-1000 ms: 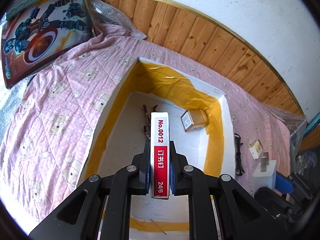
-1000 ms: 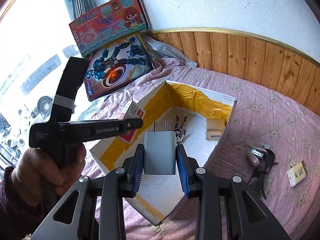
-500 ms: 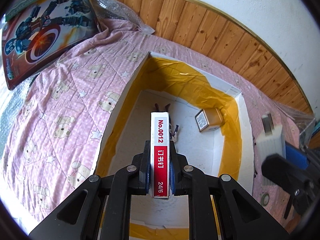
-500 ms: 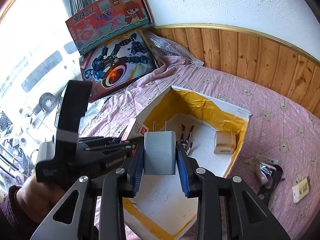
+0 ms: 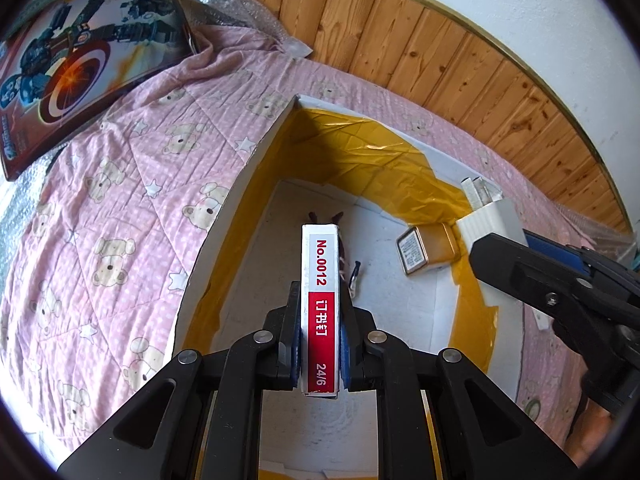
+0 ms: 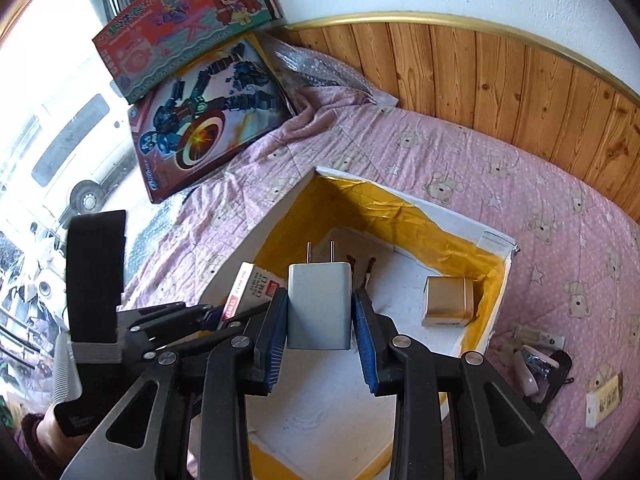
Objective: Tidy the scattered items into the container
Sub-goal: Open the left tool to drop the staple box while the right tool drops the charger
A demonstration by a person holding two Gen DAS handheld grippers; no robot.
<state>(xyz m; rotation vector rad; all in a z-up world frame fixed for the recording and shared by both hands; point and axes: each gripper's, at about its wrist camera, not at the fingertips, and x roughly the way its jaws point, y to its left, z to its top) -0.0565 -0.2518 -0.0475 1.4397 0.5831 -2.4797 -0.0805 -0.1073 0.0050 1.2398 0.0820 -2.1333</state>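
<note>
Staple box (image 5: 321, 304) edge: "No.0012", "订书钉" on red band, "24/6". Other print unreadable.

A red-and-white staple box (image 5: 321, 312) and grey 2-pin charger (image 6: 319, 309) hang over the white, yellow-taped container (image 6: 404, 364), centre frame.

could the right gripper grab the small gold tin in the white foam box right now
Probably not yet: the right gripper is shut on a grey plug adapter. The gold tin itself lies uncovered on the white foam box floor.

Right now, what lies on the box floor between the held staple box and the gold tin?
In the left wrist view, only bare white floor separates the staple box from the gold tin; the dark figurine lies beside the staple box.
</note>
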